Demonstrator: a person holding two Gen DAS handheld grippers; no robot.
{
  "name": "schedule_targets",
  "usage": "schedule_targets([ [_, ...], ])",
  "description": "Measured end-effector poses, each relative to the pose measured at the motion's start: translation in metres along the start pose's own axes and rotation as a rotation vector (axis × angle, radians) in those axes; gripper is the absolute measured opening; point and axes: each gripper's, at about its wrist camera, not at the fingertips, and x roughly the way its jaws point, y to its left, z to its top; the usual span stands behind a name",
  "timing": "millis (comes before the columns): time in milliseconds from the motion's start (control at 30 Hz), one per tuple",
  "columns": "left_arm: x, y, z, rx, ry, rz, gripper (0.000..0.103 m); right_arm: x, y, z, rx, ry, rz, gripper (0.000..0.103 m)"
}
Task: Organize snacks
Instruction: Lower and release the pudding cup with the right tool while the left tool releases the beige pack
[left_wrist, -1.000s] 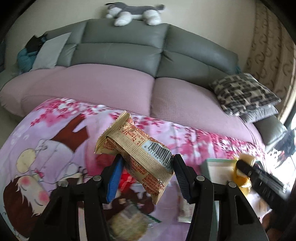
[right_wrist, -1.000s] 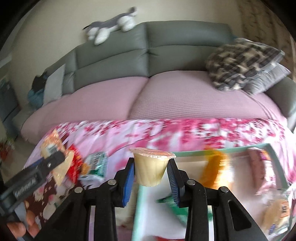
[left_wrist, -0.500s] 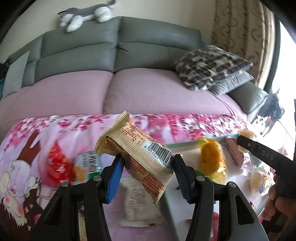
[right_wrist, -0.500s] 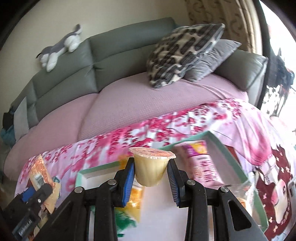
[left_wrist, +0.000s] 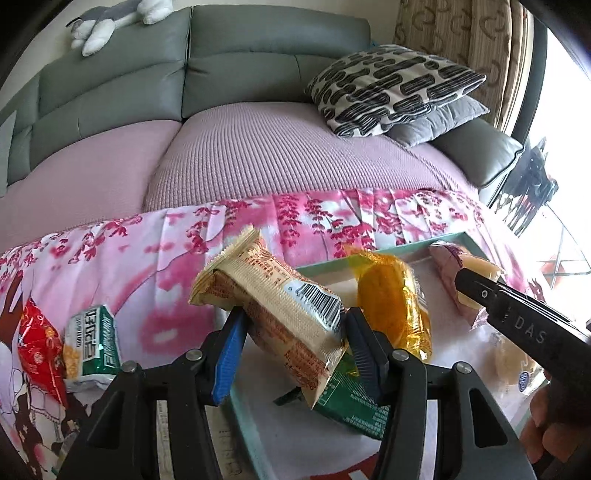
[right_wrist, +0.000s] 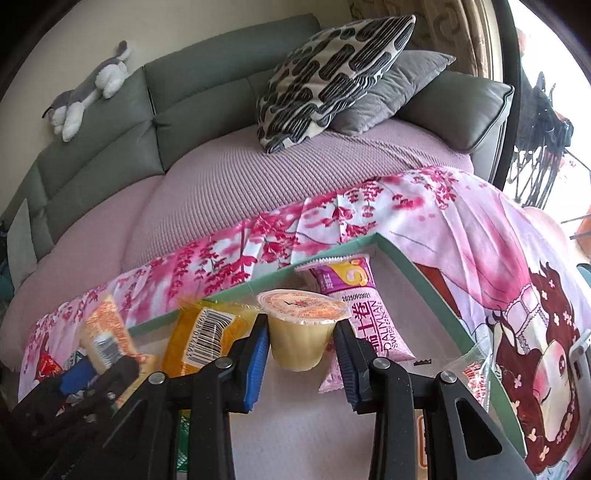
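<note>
My left gripper (left_wrist: 295, 321) is shut on a beige snack packet (left_wrist: 273, 295) with a barcode, held tilted above the left end of a teal-rimmed tray (left_wrist: 325, 264). In the tray lie an orange packet (left_wrist: 391, 306), a green packet (left_wrist: 354, 398) and a pink packet (left_wrist: 443, 254). In the right wrist view my right gripper (right_wrist: 301, 338) is shut on a pale yellow jelly cup (right_wrist: 301, 306), upright above the tray (right_wrist: 417, 280), in front of the pink packet (right_wrist: 365, 317) and beside the orange packet (right_wrist: 207, 336). The beige packet (right_wrist: 103, 332) shows blurred at lower left.
A green-white packet (left_wrist: 96, 343) and a red packet (left_wrist: 37, 343) lie on the pink blossom cloth (left_wrist: 147, 258) left of the tray. Behind stands a sofa with a mauve cover (left_wrist: 277, 155), a patterned cushion (left_wrist: 388, 85) and a plush toy (left_wrist: 110, 18). A hand (left_wrist: 546, 435) grips the right gripper's handle.
Both grippers have swung to the right and now hang over the tray, which fills more of each view. Each still grips the same snack as before.
</note>
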Motion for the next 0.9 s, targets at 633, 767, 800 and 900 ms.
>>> schedule_targets([
  [633,0.004,-0.018,0.000,0.031,0.021,-0.098,0.057,0.005,0.006,-0.002,-0.047,0.028,-0.013,0.038],
  [767,0.004,-0.022,-0.001,0.040,0.024,-0.101,0.057,0.005,0.007,-0.002,-0.051,0.031,-0.015,0.038],
  [800,0.003,-0.022,-0.001,0.039,0.025,-0.101,0.057,0.005,0.006,-0.002,-0.051,0.031,-0.016,0.038],
  [900,0.002,-0.019,0.000,0.028,0.027,-0.100,0.060,0.004,0.006,-0.002,-0.049,0.031,-0.018,0.039],
])
